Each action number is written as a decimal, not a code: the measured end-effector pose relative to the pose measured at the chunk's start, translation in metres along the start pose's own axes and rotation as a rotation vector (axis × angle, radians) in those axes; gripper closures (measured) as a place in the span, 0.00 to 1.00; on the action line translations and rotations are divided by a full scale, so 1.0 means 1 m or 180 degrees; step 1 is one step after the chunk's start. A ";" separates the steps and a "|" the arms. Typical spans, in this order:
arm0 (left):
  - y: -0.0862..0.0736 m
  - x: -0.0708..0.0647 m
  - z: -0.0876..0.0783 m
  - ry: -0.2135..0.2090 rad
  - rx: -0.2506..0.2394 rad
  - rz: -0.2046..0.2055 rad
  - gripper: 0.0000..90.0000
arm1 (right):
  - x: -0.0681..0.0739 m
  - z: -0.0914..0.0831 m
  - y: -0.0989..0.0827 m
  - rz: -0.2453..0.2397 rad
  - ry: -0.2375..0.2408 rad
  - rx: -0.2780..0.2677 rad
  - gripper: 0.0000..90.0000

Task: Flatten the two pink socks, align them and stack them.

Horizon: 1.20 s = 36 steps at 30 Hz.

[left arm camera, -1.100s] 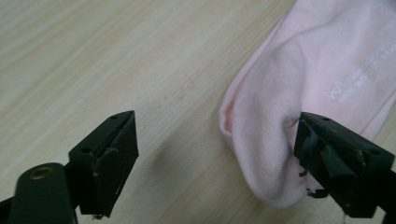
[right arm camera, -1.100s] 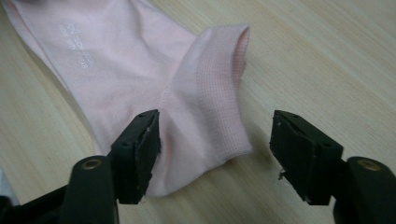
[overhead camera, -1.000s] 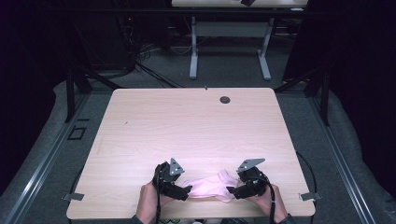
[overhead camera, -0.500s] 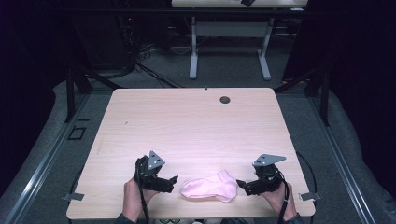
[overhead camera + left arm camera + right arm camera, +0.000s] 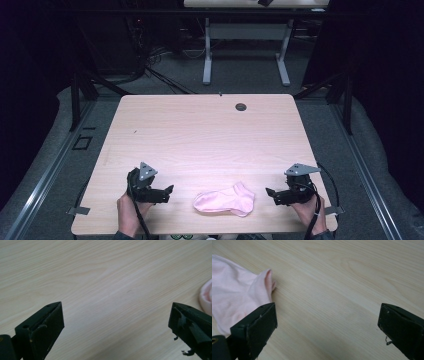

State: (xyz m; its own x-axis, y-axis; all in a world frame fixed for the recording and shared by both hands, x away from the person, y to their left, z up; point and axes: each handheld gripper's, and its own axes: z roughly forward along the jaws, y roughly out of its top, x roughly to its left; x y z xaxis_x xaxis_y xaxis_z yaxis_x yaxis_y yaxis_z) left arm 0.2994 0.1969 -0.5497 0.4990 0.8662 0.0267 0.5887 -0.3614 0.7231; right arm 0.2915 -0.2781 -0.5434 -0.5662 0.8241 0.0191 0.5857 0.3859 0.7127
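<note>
Flanking the pink sock [image 5: 225, 201] with both tongs wide open and empty.
The left gripper [image 5: 167, 192] sits left of the sock, clear of its toe; the sock's long axis runs left to right along the table's [image 5: 210, 135] near edge; the right gripper [image 5: 270, 194] stands nearer, just off the cuff, jaws freshly spread.

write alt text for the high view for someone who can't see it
A pink sock lies flat near the front edge of a wooden table. The left gripper and the right gripper, each in a hand, sit open on either side, apart from it.
</note>
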 end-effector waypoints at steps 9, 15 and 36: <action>-0.022 0.024 0.009 0.0142 0.0103 -0.0217 0.00 | -0.025 0.009 -0.018 0.0214 -0.0194 0.0100 0.02; -0.032 0.032 0.016 0.0181 0.0155 -0.0290 0.00 | -0.037 0.021 -0.031 0.0335 -0.0287 0.0220 0.02; -0.040 0.045 0.022 0.0220 0.0063 -0.0335 0.00 | -0.045 0.024 -0.040 0.0334 -0.0393 0.0004 0.00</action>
